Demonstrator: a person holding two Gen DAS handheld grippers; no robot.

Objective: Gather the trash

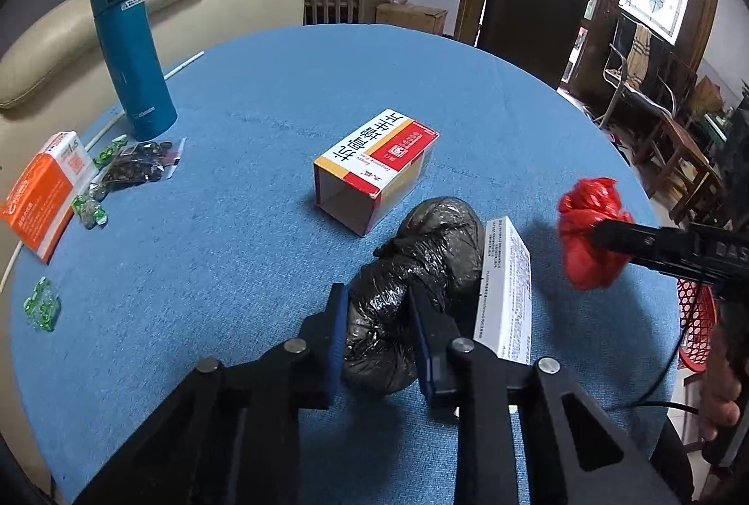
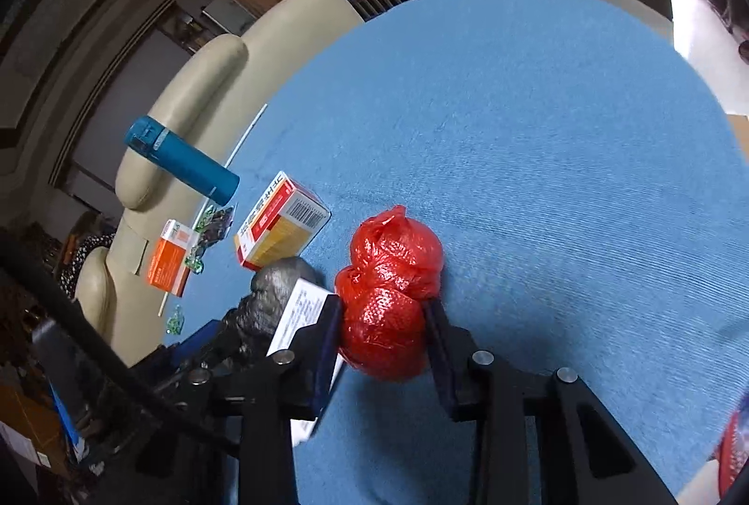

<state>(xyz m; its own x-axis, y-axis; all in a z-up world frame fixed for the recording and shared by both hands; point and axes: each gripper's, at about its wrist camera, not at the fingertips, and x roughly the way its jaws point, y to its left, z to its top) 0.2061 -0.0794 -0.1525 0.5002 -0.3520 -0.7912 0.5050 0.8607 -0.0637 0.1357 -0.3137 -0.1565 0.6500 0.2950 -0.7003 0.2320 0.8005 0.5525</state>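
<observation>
My left gripper [image 1: 380,299] is shut on a crumpled black plastic bag [image 1: 421,271] that rests on the blue table [image 1: 234,252]. My right gripper [image 2: 381,308] is shut on a red plastic bag [image 2: 391,289] and holds it above the table; the red bag also shows in the left wrist view [image 1: 591,231]. An open red, yellow and white carton [image 1: 374,168] lies beyond the black bag. A white printed box [image 1: 508,289] stands right of the black bag. The black bag also shows in the right wrist view [image 2: 271,294].
A blue flask [image 1: 128,51] stands at the far left, with an orange box [image 1: 44,191], a dark snack packet [image 1: 140,165] and green candy wrappers [image 1: 43,303] near it. A red mesh basket [image 1: 697,322] sits off the table's right edge. A cream sofa [image 1: 154,4] lies behind.
</observation>
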